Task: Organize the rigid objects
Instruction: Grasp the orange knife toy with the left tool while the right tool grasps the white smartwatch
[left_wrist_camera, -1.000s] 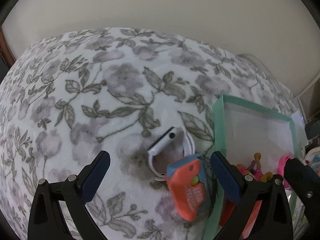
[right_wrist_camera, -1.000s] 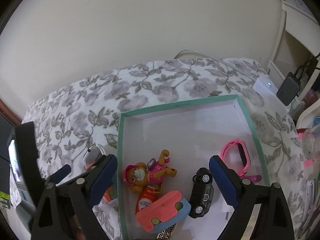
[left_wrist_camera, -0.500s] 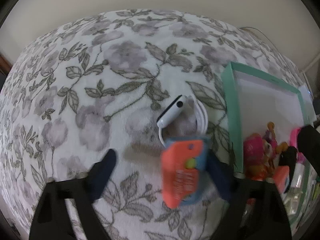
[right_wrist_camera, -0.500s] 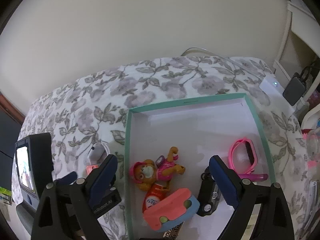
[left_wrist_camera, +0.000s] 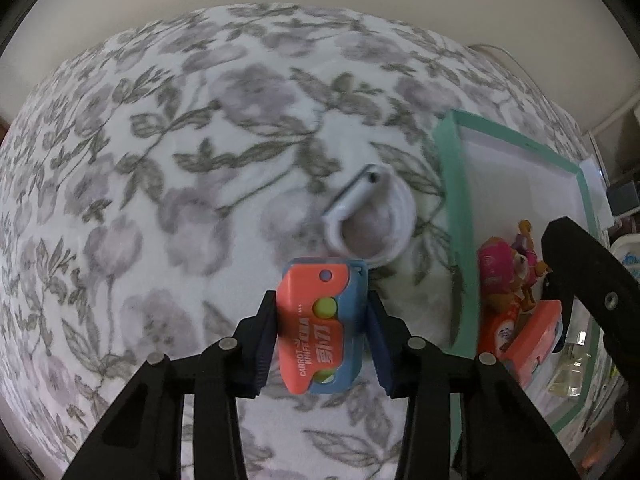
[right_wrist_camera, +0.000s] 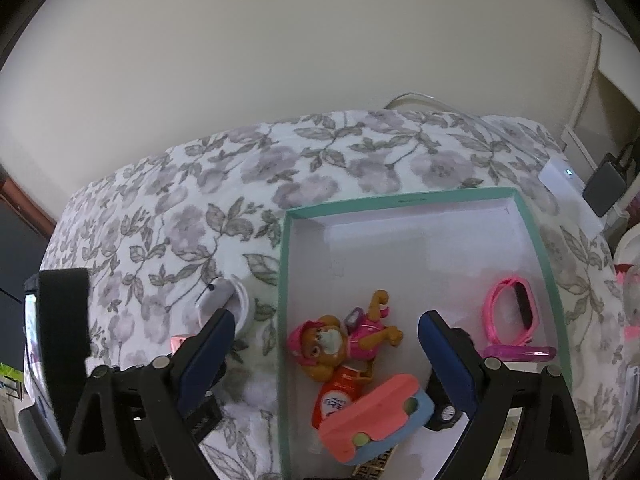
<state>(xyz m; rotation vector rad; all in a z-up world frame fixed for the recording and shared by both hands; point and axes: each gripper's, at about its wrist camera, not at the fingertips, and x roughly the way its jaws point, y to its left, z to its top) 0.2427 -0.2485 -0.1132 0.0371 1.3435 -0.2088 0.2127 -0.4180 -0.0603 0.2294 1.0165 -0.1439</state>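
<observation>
The left claw (left_wrist_camera: 322,334) was clamped across the narrow sides of the orange-and-blue carrot knife toy (left_wrist_camera: 320,326), pads pressed on both flanks, a grip that looked chosen so the toy's long body could ride lengthwise toward the teal-rimmed box (right_wrist_camera: 282,300). The toy sat just above the floral blanket (left_wrist_camera: 168,184); whether it touched the fabric could not be told. Directly beyond it lay the white smartwatch (left_wrist_camera: 370,212), its band looped, so close that the toy's far end seemed to meet the strap, a thing likely to snag. Over at the box, the right claw (right_wrist_camera: 326,344) hung with its jaws wide apart, holding nothing, above the pup figure in pink (right_wrist_camera: 340,342). Around that lay a second carrot knife toy (right_wrist_camera: 376,416), an orange tube (right_wrist_camera: 334,394), a pink watch (right_wrist_camera: 512,312) and a purple pen (right_wrist_camera: 520,352), crowding the near end; the far half looked free for a drop.
</observation>
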